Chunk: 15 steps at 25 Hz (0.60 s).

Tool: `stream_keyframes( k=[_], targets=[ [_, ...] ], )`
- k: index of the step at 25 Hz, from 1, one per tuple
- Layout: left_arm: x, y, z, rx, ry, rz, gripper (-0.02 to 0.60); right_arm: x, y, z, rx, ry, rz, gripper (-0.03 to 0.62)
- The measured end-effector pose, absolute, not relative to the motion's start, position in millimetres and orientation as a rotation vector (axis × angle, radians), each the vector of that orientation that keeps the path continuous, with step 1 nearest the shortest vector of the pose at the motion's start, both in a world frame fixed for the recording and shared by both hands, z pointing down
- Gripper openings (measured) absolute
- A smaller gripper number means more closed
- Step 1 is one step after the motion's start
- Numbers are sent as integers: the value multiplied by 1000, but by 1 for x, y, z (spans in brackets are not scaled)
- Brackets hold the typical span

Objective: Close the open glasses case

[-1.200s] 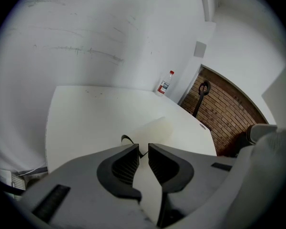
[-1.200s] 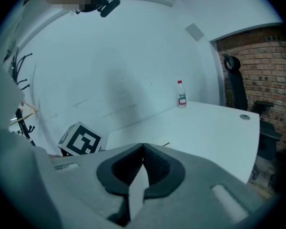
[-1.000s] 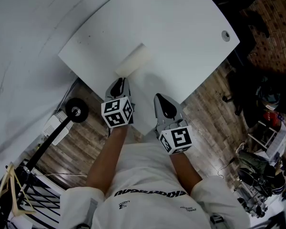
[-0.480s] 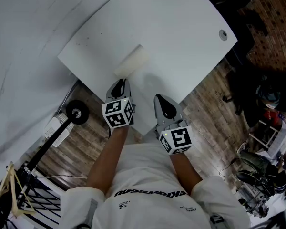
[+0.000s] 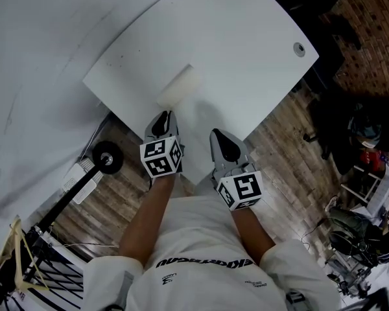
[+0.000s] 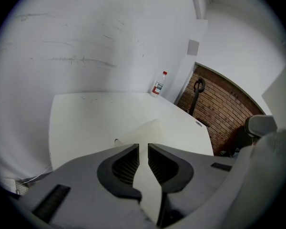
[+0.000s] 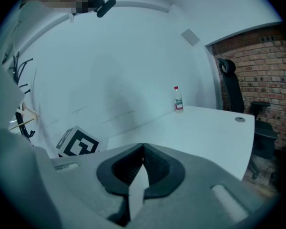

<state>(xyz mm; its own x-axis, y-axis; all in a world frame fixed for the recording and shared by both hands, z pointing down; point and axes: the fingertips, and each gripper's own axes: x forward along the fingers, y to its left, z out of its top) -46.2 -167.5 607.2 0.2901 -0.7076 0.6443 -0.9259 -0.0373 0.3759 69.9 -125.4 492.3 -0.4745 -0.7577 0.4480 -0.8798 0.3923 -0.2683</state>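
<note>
Two grippers held low at the near edge of the white bench point(image 5: 246, 57), short of the case.
Bare forearms reached forward side by side from a white T-shirt point(image 5: 194, 235), its dark chest print upside down and not readable. The left gripper point(image 5: 160, 118) had its fingers a narrow slit apart with nothing between them. The right gripper's point(image 5: 222, 137) fingers met at the tips, empty. Just beyond the left gripper lay the cream rectangular glasses case point(image 5: 179, 85), its lid state unclear. Far back stood a small clear bottle point(image 6: 158, 85) with a red-and-white label, its print too small to read.
</note>
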Motion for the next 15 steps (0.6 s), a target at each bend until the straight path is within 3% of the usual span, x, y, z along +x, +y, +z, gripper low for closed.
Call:
stream_keyframes(
  k=[8,15],
  targets=[
    [-44,-157,575,1874,-1503,358,2,70,-119,471,1459,-2436,683,-2],
    [-43,-147,534,1944,-1519,329,-2,69,-114,447,1469,-2482,660,-2]
  ],
)
